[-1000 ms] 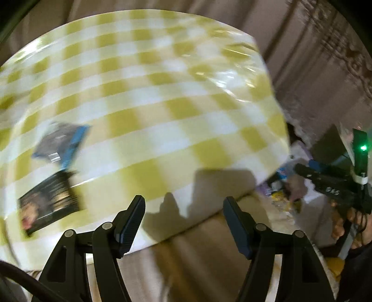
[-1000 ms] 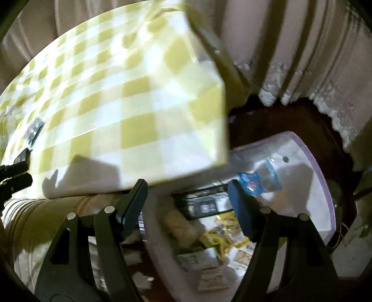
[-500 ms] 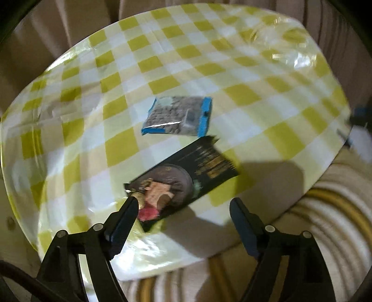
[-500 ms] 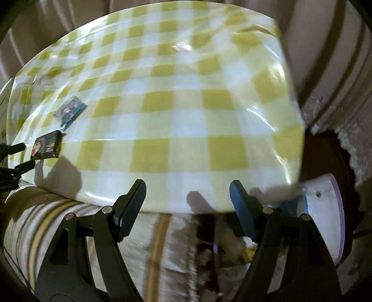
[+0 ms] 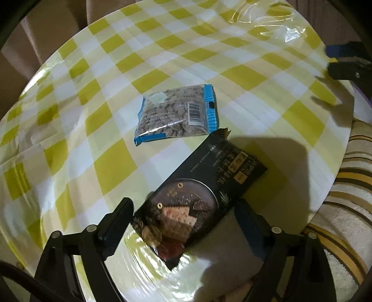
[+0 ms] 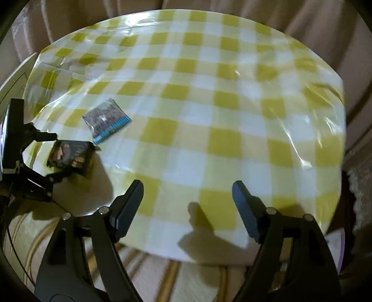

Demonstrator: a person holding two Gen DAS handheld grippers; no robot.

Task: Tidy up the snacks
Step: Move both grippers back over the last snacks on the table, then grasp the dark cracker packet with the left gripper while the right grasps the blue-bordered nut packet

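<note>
A black cracker packet [image 5: 200,199] lies on the yellow-checked table [image 5: 111,162] near its front edge. My left gripper [image 5: 186,223] is open, its fingers on either side of the packet's near end. A clear snack bag with blue edges [image 5: 179,113] lies just beyond it. In the right wrist view the black packet [image 6: 69,154] and the blue-edged bag [image 6: 105,120] show at the left, with my left gripper [image 6: 52,158] around the packet. My right gripper [image 6: 188,204] is open and empty over the table's front edge.
The table is round under a clear plastic cover. Beige curtains [image 6: 232,9] hang behind it. A striped beige cushion [image 5: 348,185] lies below the table's edge. My right gripper [image 5: 346,61] shows at the far right of the left wrist view.
My left gripper swung left and came down over the black packet, which now sits between its fingers. My right gripper swung away from the snack bin on the floor up to the table.
</note>
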